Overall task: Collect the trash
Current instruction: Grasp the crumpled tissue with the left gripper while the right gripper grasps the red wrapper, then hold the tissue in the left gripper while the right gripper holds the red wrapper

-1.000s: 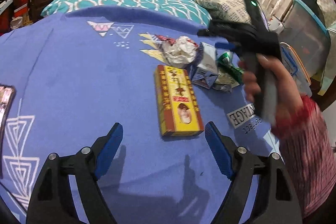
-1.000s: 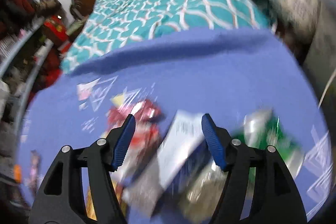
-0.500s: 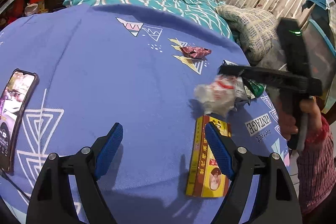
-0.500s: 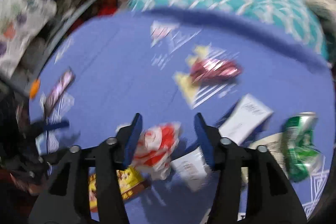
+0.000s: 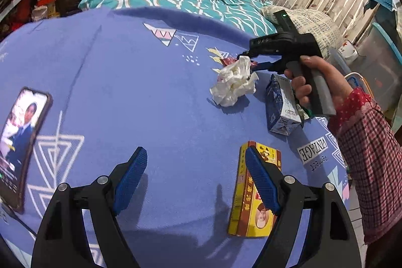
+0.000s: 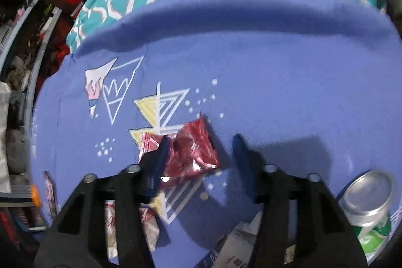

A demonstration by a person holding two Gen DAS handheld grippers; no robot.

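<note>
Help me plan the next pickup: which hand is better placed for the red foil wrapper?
Right. The right gripper, fingers just closing, straddles the red foil wrapper; the left gripper hangs open by the yellow box.

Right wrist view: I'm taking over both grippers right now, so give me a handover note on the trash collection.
Left gripper: open, empty, above the blue cloth.
Right gripper: open, jaws just closing; the red foil wrapper lies between them, not yet pinched.
On the cloth: crumpled white plastic bag, blue-white carton, yellow box, green can.
Done: nothing visibly collected; no bin in view.
Left: grip the wrapper, then the rest.
</note>
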